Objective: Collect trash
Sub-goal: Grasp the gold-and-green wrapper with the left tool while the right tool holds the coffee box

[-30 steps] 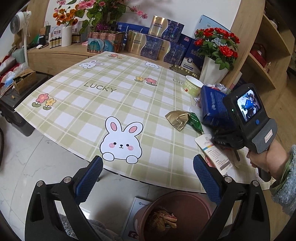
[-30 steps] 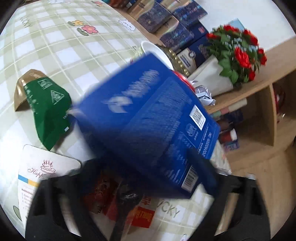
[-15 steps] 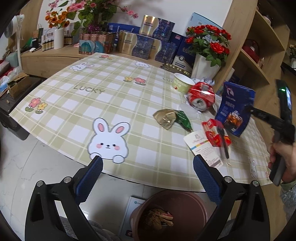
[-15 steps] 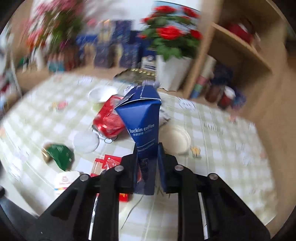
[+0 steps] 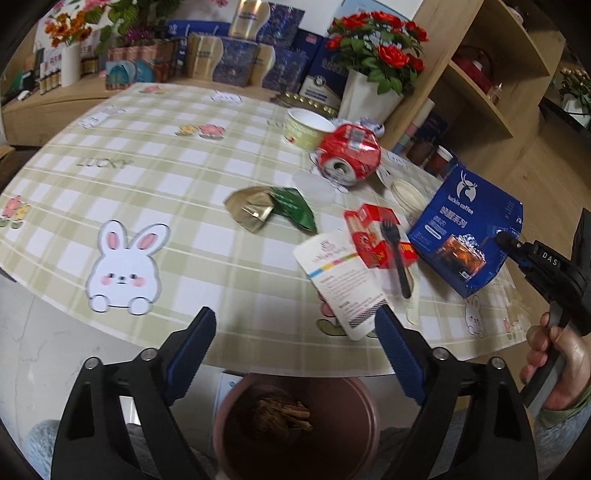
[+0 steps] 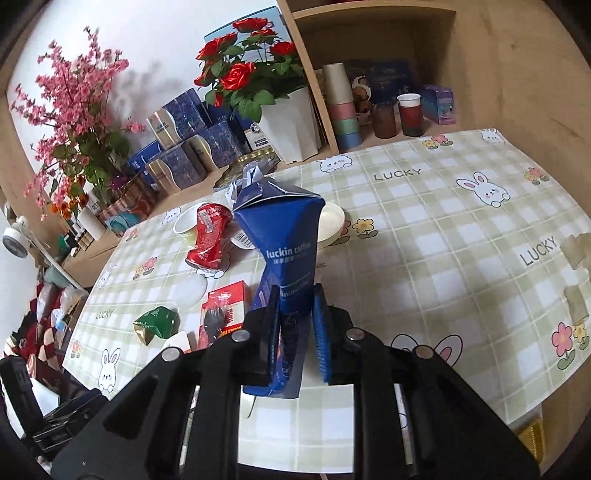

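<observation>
Blue carton's (image 6: 291,258) base hides between right tongs (image 6: 295,314).

Home: bunny tablecloth (image 5: 155,192), flower vases (image 6: 291,122).

Wooden shelving (image 6: 480,55) and a white wall (image 6: 155,33) flank the checked-cloth table (image 5: 177,184).

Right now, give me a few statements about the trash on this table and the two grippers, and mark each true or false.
1. The right gripper is shut on the blue coffee box. True.
2. The red can stands upright. False: it lies crushed on its side.
3. The left gripper holds the white card. False: its jaws are closing with nothing between them.
4. A black fork lies on the red carton. True.
5. The brown bin sits on the table. False: it sits below the table's edge.
</observation>
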The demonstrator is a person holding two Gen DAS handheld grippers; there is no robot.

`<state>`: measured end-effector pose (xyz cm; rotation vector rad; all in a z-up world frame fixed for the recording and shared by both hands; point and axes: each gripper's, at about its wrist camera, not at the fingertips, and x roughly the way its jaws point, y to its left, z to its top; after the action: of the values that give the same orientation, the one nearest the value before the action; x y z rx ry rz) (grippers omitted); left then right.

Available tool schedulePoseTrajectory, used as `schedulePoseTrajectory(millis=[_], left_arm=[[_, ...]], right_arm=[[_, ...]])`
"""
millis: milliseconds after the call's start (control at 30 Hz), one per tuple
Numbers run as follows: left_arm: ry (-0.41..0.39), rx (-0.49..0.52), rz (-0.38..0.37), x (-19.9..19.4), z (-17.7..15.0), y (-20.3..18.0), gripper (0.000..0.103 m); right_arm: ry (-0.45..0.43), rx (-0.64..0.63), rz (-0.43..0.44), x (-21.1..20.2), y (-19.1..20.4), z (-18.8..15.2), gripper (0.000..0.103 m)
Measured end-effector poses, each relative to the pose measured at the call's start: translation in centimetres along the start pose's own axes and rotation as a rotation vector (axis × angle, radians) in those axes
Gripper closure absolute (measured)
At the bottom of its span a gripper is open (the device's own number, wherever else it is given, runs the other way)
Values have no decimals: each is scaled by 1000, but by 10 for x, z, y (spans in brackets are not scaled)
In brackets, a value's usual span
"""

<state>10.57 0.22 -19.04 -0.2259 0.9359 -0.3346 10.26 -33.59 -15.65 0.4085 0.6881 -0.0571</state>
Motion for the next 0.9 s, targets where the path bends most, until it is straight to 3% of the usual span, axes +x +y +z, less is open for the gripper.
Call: schedulePoseTrajectory(millis=[200,300,467,633,733,900], left_arm=[[32,11,6,12,8,-13,22],[48,6,4,17,12,-15,24],[42,2,73,24,27,-4,24],[54,167,175,58,60,4,23],[60,257,197,73,77,5,23],[105,133,111,91,101,14,23]], right_arm=[[26,39,42,24,-10,1,78],[19,46,61,27,-13,0,81],[-22,34,71,15,-16,-3,84],[-7,100,97,4,-24,-15,84],[-5,106,96,-1,-26,-20,84],[-7,123,86,-5,-29,-25,84]])
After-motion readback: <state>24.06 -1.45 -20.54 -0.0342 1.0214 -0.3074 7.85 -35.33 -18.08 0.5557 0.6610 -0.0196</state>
